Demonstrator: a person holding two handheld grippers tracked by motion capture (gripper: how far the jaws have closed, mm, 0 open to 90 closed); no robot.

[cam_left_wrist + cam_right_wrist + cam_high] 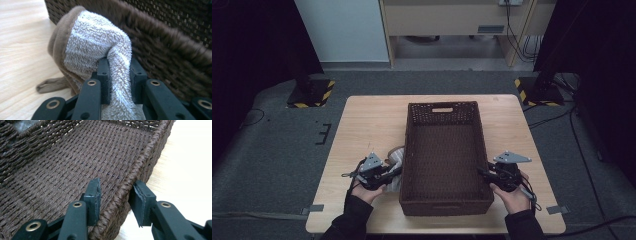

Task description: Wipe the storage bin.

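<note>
Left gripper (393, 172) is clamped on a fluffy grey-white sock (100, 47) with a brown cuff, held just outside the left wall of the woven basket (412, 165), at about 8 o'clock on the table (362, 120). The sock is pinched between the pads (103, 75) and bulges above them, close against the wicker.

Right gripper (115, 200) is set astride the basket's right rim at about 4 o'clock, one jaw inside, one outside. Rim contact by the pads cannot be confirmed; a gap is seen on the outer side.
</note>
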